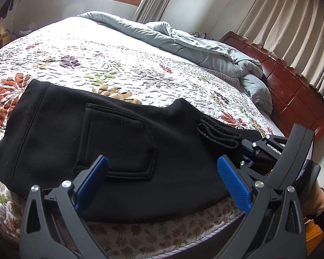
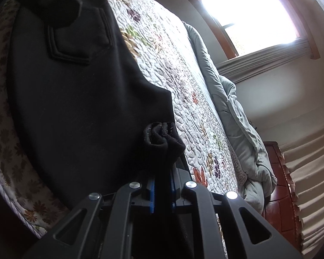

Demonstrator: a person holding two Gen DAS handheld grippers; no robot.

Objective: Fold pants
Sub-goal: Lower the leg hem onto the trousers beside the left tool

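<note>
- On the floral quilt near the bed's front edge, your black pants lie folded, back pocket facing up.
- Your left gripper hovers over them with its blue pads spread wide, holding nothing.
- To the right, your right gripper is pressed together on the pants' cuffs, which bunch out past its fingertips.
- Farther right, a grey comforter lies heaped beside the wooden headboard.

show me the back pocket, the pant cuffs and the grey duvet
back pocket (image 1: 116, 142), left wrist view, middle of the patch
pant cuffs (image 2: 162, 138), right wrist view, bunched hem ends
grey duvet (image 1: 205, 49), left wrist view, crumpled middle
</note>
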